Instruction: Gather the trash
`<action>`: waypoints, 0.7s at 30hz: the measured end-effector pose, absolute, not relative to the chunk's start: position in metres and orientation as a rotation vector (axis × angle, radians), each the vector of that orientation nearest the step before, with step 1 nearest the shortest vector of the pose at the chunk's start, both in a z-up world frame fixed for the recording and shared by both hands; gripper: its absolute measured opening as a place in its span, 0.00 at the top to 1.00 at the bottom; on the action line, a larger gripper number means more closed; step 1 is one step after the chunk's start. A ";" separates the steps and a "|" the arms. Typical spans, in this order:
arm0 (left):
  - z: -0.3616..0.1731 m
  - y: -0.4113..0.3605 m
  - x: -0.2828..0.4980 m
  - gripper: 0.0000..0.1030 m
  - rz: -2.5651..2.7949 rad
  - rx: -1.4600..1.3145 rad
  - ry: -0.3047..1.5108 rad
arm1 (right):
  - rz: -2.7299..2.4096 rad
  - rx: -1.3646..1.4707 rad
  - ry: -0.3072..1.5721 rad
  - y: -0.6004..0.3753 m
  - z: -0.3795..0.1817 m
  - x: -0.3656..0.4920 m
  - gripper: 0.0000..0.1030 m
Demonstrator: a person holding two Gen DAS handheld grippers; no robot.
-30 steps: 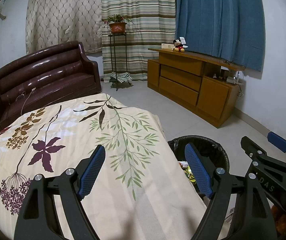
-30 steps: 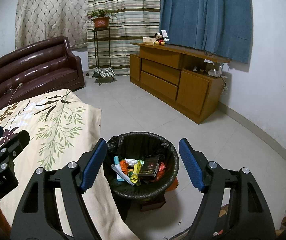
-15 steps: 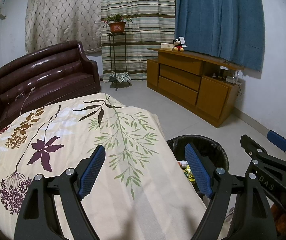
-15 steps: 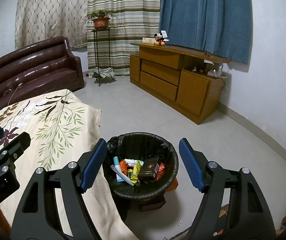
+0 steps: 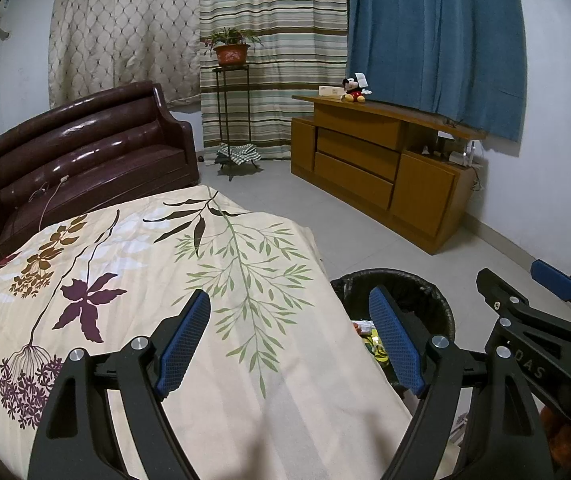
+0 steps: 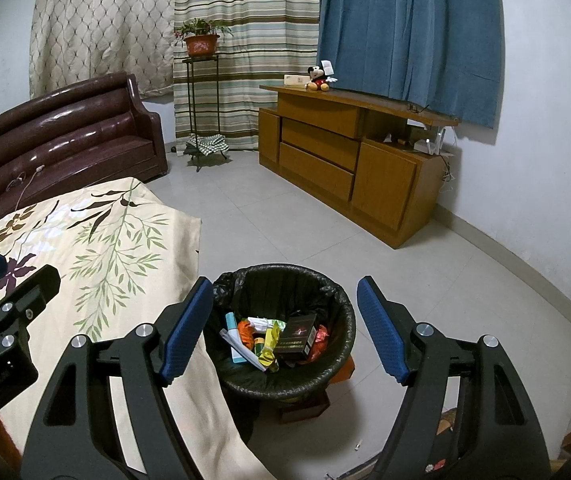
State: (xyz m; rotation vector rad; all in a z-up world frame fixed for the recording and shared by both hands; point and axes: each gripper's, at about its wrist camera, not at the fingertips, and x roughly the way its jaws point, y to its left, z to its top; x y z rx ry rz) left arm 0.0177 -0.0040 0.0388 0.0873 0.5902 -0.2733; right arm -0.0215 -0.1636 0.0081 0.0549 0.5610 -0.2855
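Nothing has shifted since a second ago. Left view: the left gripper (image 5: 289,340) hovers wide and empty over the flowered cloth (image 5: 189,264), which carries no litter. Right view: the right gripper (image 6: 283,332), likewise wide and empty, frames the bin (image 6: 337,308) beside the cloth, trash (image 6: 273,338) already inside.

My left gripper (image 5: 289,338) hangs over the tablecloth (image 5: 213,280), my right gripper (image 6: 283,330) over the trash bin (image 6: 341,304), which sits on the floor just right of the table edge. In the bin lie wrappers (image 6: 263,336) and a box (image 6: 297,336). Behind the table stands a sofa (image 5: 85,160); the plant stand (image 5: 231,120) is to its right, then the cabinet (image 5: 377,168) along the wall.
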 end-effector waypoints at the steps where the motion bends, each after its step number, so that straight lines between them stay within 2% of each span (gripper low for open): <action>1: 0.038 -0.006 0.017 0.23 -0.273 0.088 0.589 | -0.285 0.055 0.561 -0.164 0.008 -0.022 0.29; 21: 0.038 -0.017 0.011 0.23 -0.272 0.085 0.575 | -0.285 0.054 0.562 -0.163 0.008 -0.021 0.29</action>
